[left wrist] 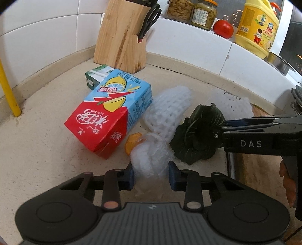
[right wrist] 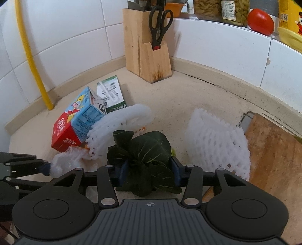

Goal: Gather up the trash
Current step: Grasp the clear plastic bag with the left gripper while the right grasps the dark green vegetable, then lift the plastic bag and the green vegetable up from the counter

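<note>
Pinching a crumpled plastic bag (left wrist: 149, 160) in the left fingers (left wrist: 130, 175), right fingers (right wrist: 176, 172) gripping wilted greens (right wrist: 145, 156)

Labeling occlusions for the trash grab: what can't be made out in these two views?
- Left wrist view: orange peel partly hidden by the red carton and plastic wrap.
- Right wrist view: green carton partly behind the blue-and-red one; jar labels too small; yellow bottle cut off by the edge.

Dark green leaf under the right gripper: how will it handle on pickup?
Probably floppy: the dark green leaf is crumpled and folded between the right gripper fingers, so its edges will likely droop. Likely very light for its size, being thin. It may tear or slip if only a fold is pinched.
</note>
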`<state>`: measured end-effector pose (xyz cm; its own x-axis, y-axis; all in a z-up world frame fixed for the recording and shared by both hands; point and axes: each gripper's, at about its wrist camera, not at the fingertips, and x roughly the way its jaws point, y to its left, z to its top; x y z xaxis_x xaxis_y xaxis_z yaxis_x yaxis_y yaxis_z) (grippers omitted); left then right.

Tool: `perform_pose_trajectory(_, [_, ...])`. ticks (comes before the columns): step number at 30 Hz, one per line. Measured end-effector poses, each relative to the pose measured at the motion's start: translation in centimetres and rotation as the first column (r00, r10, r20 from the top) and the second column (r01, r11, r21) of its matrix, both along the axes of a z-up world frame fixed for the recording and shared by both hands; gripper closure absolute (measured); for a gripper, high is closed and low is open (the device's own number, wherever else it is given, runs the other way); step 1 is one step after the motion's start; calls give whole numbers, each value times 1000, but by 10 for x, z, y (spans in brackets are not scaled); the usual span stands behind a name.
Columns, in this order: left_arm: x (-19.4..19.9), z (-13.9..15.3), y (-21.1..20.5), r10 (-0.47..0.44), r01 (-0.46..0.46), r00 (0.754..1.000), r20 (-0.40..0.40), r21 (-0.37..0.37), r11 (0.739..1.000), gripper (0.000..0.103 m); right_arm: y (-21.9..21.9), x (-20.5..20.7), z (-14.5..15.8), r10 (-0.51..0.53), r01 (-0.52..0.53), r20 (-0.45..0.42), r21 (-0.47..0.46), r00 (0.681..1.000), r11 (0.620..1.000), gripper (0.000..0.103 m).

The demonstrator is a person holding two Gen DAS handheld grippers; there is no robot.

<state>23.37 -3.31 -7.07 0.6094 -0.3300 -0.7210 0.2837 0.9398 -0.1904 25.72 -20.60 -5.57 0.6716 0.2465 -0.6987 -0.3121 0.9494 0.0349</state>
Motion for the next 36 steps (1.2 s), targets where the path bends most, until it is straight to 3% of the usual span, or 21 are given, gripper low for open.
perform_pose_trajectory(8, [-12,9,1,-11,11,1000,20,-2,1000,77,6,-11,5,17,-17,7,-15,1000,1000,61])
perform_pose_trajectory(13, [-23,11,9,-5,5,1000,20,3,1000,77,5,-25,10,29,-29,0,-2,1000,1000,72])
perform_pose_trajectory(17, [-22,5,15,18,-18,1000,3,15,1000,76,1,-30,6,26,-26,-16,-1,1000,1000,73])
perform_pose_trajectory(20, [-21,2,17,31,-31,999,4,14,999,67,-2,-27,3,22,-21,-27,24,999,999,63])
perform_pose_trajectory(24, [-15,-3,14,36,-36,999,-1,26,999,56,-5,-22,0,35,-34,-29,45,999,998,28])
perform_pose_trajectory(27, [-15,-7,13,36,-36,999,8,38,999,51,-7,-16,-7,43,-41,-51,55,998,998,27])
perform_pose_trajectory(29, [-16,-8,11,36,-37,999,17,44,998,53,-8,-11,-15,48,-43,-78,67,996,997,30])
perform_pose_trajectory(31, [-18,-7,11,37,-38,999,17,41,998,68,-9,-10,-20,36,-30,-90,66,995,997,47])
perform_pose_trajectory(32, [-18,-7,12,41,-41,999,11,32,999,74,-9,-10,-21,36,-30,-87,65,996,997,51])
perform_pose_trajectory(34, [-19,-4,14,51,-51,999,9,14,999,79,-10,-12,-18,37,-30,-92,79,995,996,64])
perform_pose_trajectory(36, [-23,2,16,56,-56,998,27,6,998,80,-11,-17,-14,34,-26,-88,89,996,996,71])
